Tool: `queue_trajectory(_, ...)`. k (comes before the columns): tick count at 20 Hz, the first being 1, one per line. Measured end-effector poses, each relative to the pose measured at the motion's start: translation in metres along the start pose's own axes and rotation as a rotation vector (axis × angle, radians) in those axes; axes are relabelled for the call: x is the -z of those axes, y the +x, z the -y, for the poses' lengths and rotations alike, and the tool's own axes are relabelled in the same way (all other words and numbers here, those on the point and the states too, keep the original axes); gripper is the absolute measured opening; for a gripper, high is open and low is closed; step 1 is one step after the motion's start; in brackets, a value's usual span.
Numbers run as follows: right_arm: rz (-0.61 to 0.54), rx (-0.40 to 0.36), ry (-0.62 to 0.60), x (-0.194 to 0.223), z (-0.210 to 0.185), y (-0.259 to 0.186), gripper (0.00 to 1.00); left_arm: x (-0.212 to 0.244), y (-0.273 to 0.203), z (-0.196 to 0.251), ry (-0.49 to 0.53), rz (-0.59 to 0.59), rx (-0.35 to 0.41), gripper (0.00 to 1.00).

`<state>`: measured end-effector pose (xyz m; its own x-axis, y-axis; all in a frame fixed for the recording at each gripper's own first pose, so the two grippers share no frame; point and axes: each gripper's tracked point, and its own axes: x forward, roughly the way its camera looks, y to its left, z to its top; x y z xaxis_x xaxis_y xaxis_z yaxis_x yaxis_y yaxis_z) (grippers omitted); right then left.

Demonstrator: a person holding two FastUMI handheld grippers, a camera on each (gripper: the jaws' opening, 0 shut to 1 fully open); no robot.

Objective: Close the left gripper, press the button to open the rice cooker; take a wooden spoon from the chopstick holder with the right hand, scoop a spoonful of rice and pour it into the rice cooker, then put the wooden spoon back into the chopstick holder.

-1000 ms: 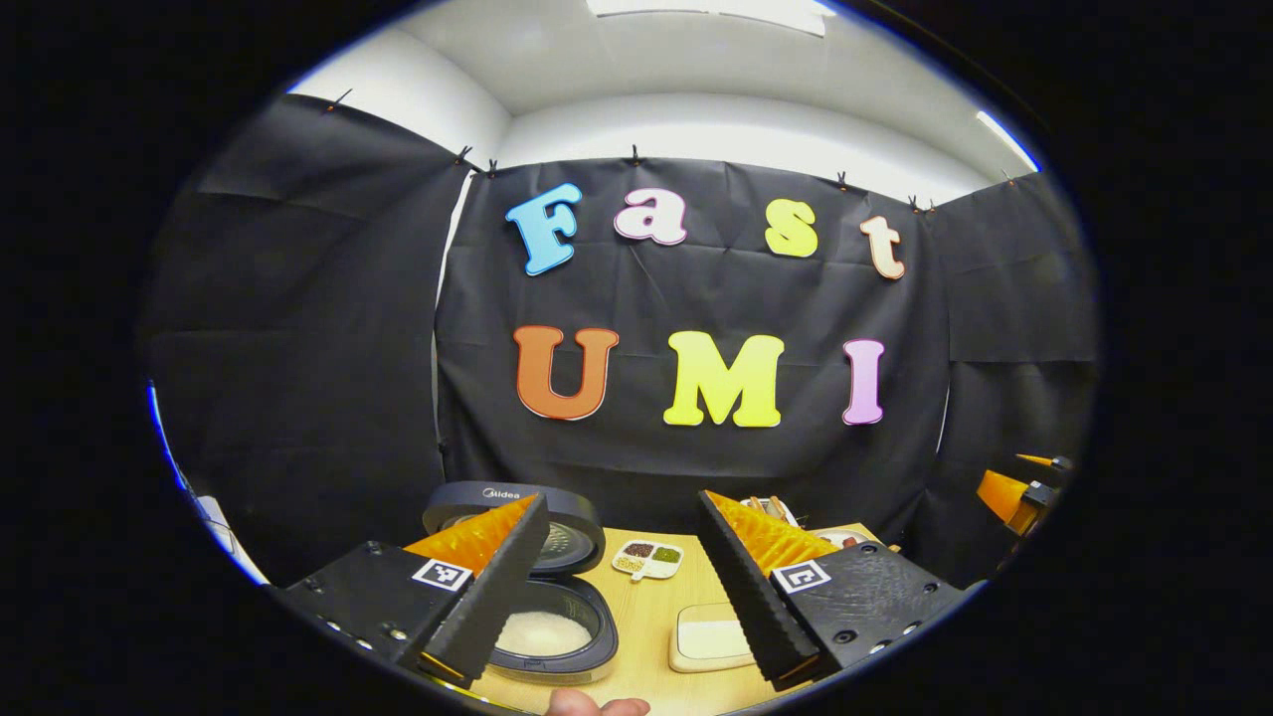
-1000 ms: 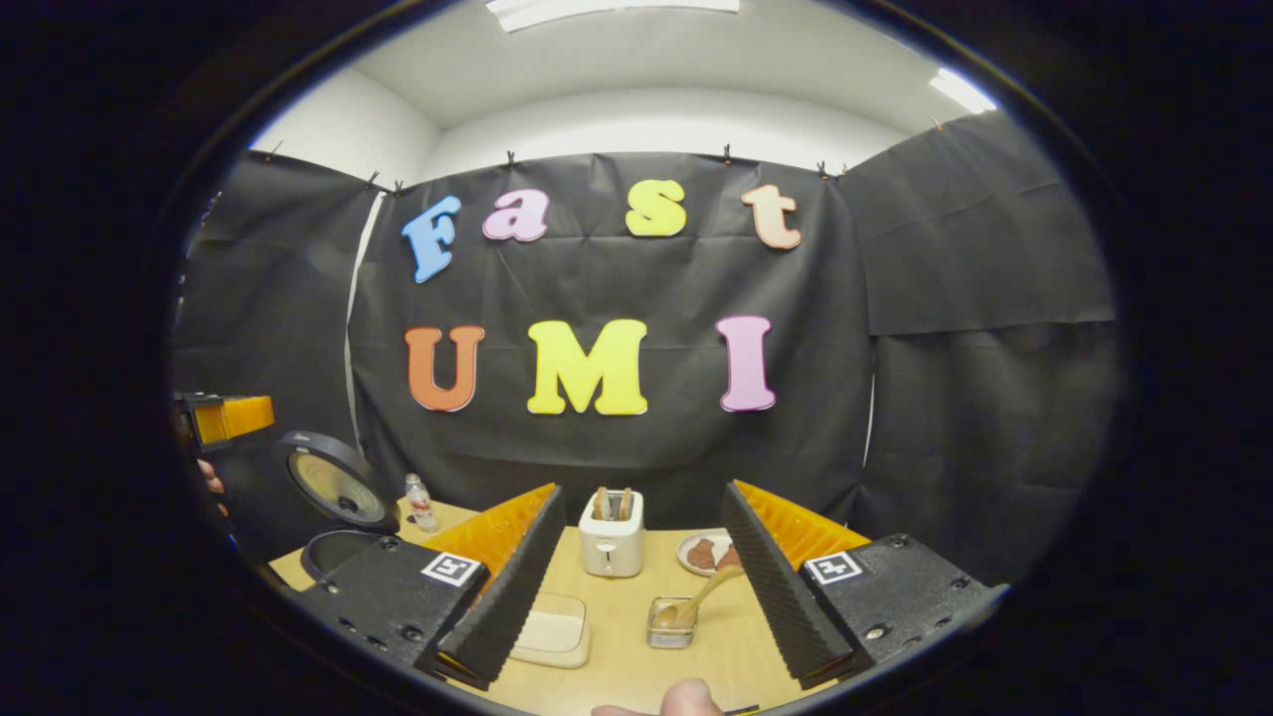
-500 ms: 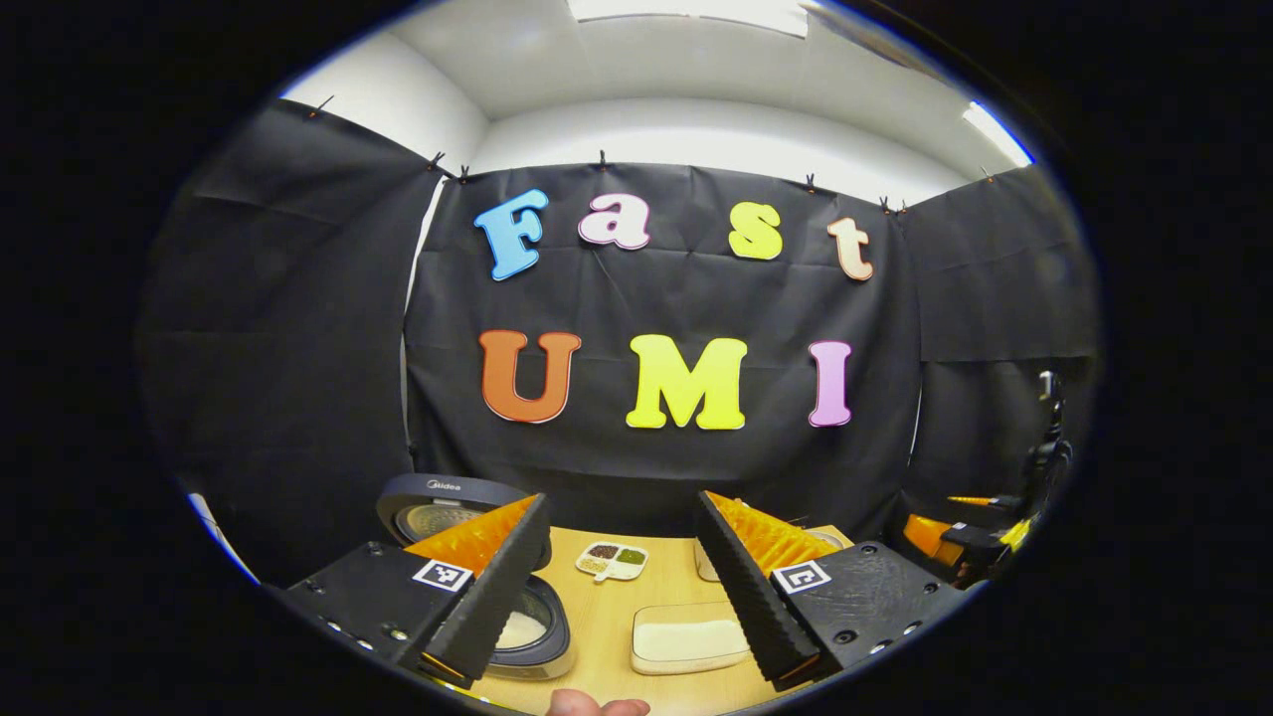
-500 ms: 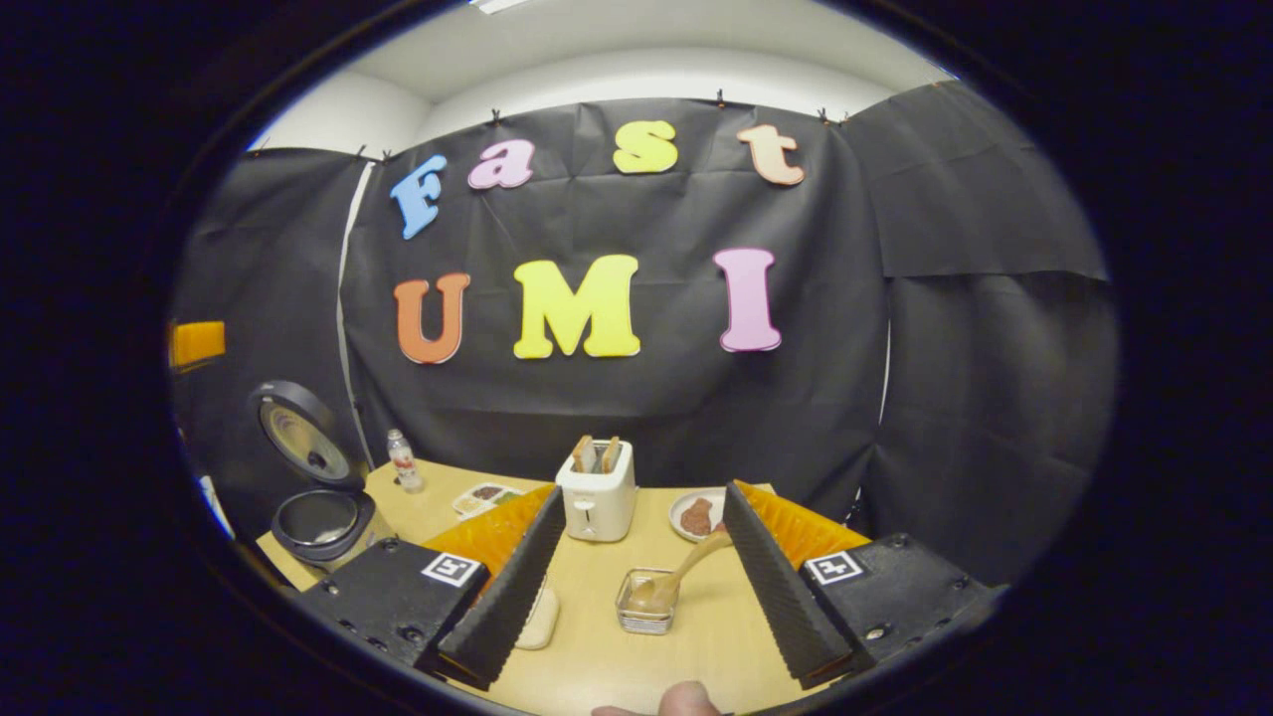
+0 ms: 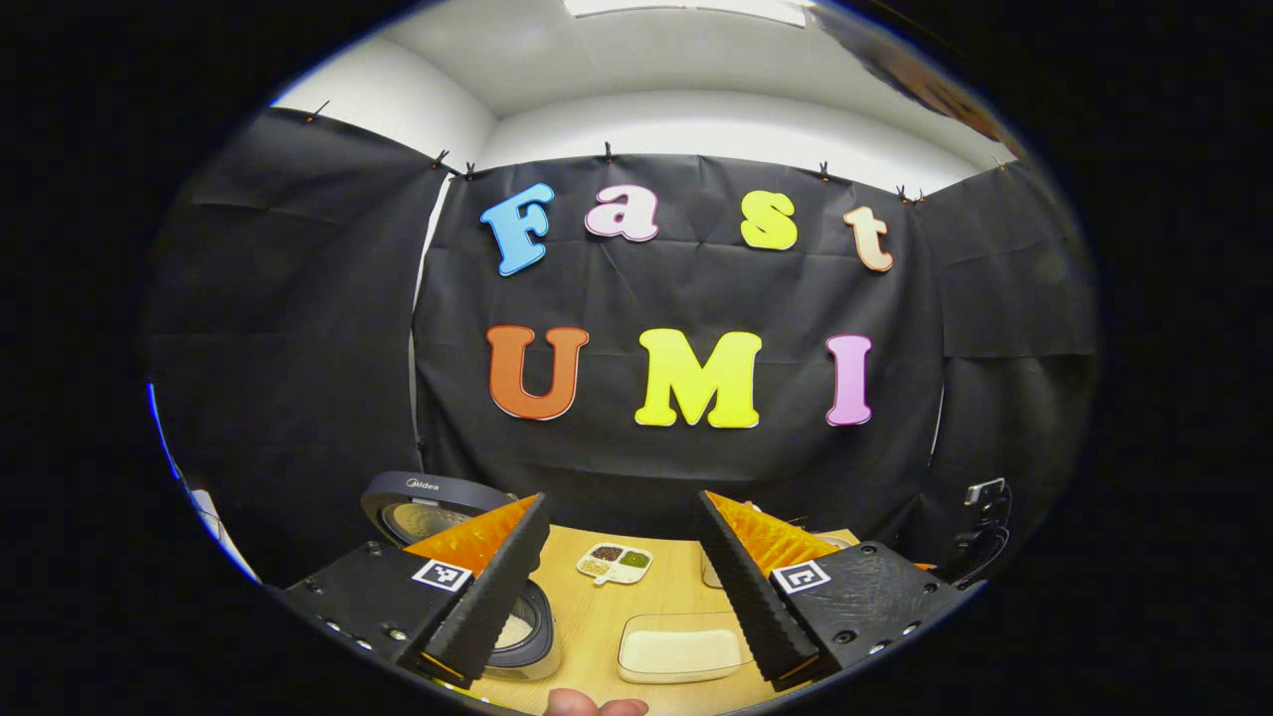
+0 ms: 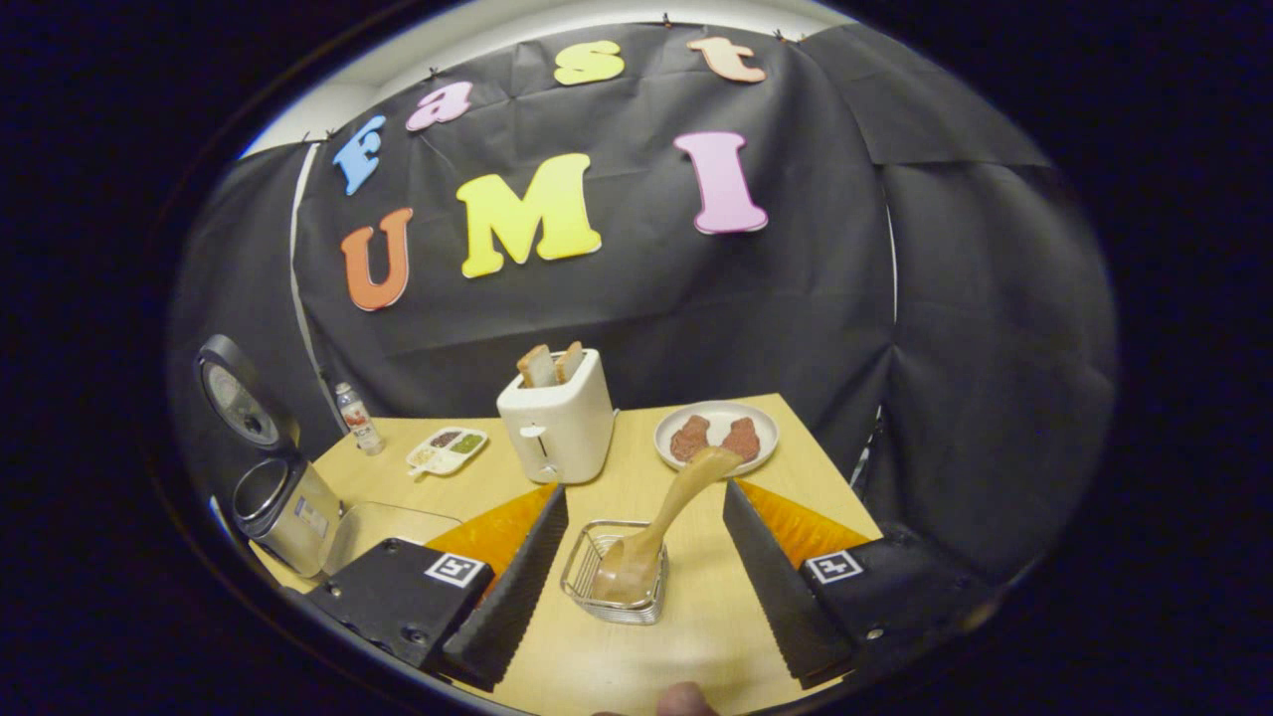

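In the left gripper view, the left hand-held gripper (image 5: 622,587) stands wide apart and empty above the wooden surface (image 5: 597,617); its left finger hides most of the open rice cooker (image 5: 522,636), leaving a sliver of white rice in the pot and the raised lid (image 5: 423,502) behind. A clear tray of rice (image 5: 681,651) lies between the fingers, its right end cut off by the right finger. A small divided dish (image 5: 615,562) holds dark, green and pale fillings, too small to identify.

In the right gripper view, the right hand-held gripper (image 6: 641,577) is also wide and empty, just above the wire holder (image 6: 612,577), where the wooden spoon (image 6: 656,527) stands bowl-down, its handle leaning towards a plate (image 6: 716,438) with two brown pieces. A toaster (image 6: 557,423) holds two slices. The cooker sits far left, its contents unseen here; a bottle (image 6: 358,418) stands nearby.
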<state>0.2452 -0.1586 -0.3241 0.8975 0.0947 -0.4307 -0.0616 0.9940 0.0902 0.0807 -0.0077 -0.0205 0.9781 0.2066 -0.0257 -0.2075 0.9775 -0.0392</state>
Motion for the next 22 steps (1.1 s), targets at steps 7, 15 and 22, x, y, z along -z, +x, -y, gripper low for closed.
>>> queue_trajectory(7, -0.136, -0.028, 0.104, 0.041, 0.011, 0.071, 0.77, 0.011, 0.004, -0.001, 0.007, -0.045, -0.058, 0.94)
queue_trajectory(15, -0.153, -0.040, 0.181, 0.039, 0.011, 0.090, 0.34, 0.017, -0.001, -0.019, 0.007, -0.076, -0.115, 0.94)
queue_trajectory(22, -0.184, -0.048, 0.256, 0.038, -0.002, 0.074, 0.15, 0.018, -0.019, -0.037, 0.008, -0.070, -0.137, 0.94)
